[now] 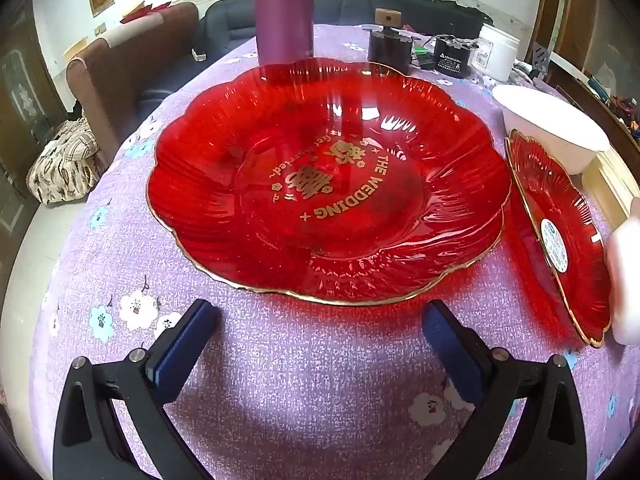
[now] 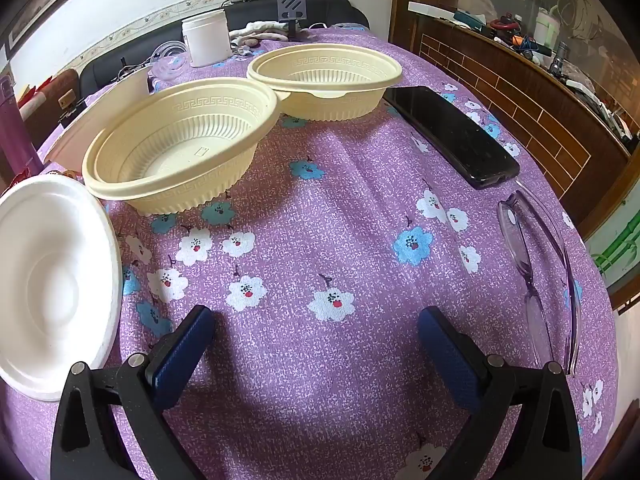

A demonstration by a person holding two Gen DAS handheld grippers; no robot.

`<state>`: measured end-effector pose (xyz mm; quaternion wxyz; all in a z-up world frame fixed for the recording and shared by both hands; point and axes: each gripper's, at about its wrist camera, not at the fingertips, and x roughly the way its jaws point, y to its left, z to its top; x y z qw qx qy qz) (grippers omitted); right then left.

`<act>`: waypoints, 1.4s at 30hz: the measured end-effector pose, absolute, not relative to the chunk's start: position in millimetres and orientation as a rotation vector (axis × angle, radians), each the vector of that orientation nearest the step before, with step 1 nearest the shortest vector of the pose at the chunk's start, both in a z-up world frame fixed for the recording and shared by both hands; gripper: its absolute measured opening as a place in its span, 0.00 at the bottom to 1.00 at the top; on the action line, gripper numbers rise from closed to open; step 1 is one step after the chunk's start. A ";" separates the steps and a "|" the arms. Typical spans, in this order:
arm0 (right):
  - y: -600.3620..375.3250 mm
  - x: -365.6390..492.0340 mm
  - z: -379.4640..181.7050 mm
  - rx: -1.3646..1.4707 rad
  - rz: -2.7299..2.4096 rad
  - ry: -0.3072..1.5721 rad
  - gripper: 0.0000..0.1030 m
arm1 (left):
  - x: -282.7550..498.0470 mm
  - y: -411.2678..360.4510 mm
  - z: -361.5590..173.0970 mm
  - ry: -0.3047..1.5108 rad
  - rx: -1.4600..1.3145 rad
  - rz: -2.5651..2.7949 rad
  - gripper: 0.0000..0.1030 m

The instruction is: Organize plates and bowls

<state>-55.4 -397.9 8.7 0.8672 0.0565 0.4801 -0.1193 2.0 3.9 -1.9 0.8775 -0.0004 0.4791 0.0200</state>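
Note:
A large red glass plate (image 1: 328, 184) with gold lettering lies flat on the purple flowered cloth, just beyond my left gripper (image 1: 320, 320), which is open and holds nothing. A smaller red plate (image 1: 560, 236) lies to its right, with a white bowl (image 1: 552, 128) behind it. In the right wrist view, two cream plastic bowls (image 2: 176, 148) (image 2: 324, 80) stand upright ahead, the nearer one resting on the other's rim. A white foam bowl (image 2: 52, 280) sits at the left. My right gripper (image 2: 316, 324) is open over bare cloth.
A purple flask (image 1: 284, 12) stands behind the large plate, with small black devices (image 1: 392, 48) and a white jar (image 2: 208, 38) at the far edge. A black phone (image 2: 452, 132) and clear glasses (image 2: 540, 272) lie to the right. A wooden cabinet (image 2: 520, 100) borders the table.

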 end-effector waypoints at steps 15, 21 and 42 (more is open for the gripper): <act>-397.1 -55.2 9.0 0.126 -0.253 0.999 0.99 | 1.3 5.3 -2.1 0.998 -0.004 0.040 1.00; -396.3 -51.4 10.5 0.126 -0.255 1.000 0.99 | 1.4 5.5 -2.1 0.998 -0.005 0.040 1.00; -394.8 -78.2 23.4 0.233 -0.016 0.997 0.99 | -35.8 11.6 14.2 0.984 -0.004 0.005 1.00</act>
